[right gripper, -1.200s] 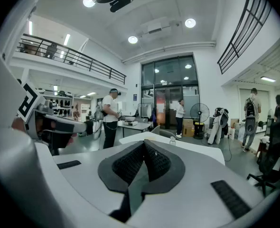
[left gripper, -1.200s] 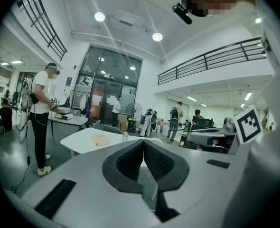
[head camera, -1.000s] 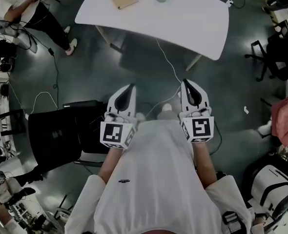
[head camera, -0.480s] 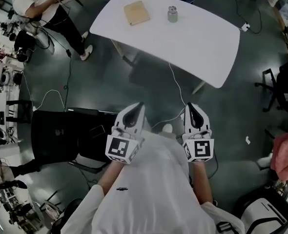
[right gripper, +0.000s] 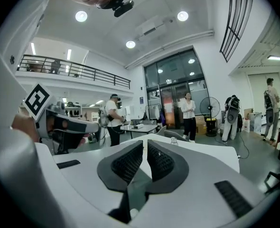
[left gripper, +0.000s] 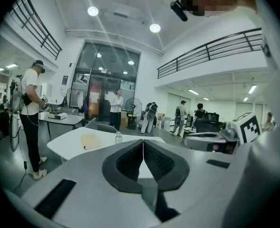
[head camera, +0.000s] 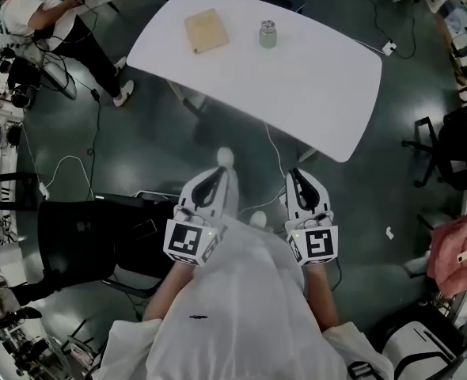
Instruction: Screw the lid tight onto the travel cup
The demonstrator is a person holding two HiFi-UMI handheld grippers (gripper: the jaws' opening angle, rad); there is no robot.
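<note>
Dark floor below; left claw, right claw both closed, empty.

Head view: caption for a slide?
Person short of the white table, left gripper and right gripper shut and empty; small silver travel cup and tan square board sit on it.

We see a dull metal travel cup at twelve o'clock on a smooth, matt white table over glossy floor.

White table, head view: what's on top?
A tan flat square block and a small silver travel cup, apart, on the white table. Nothing covers them; lid detail too small to tell.
</note>
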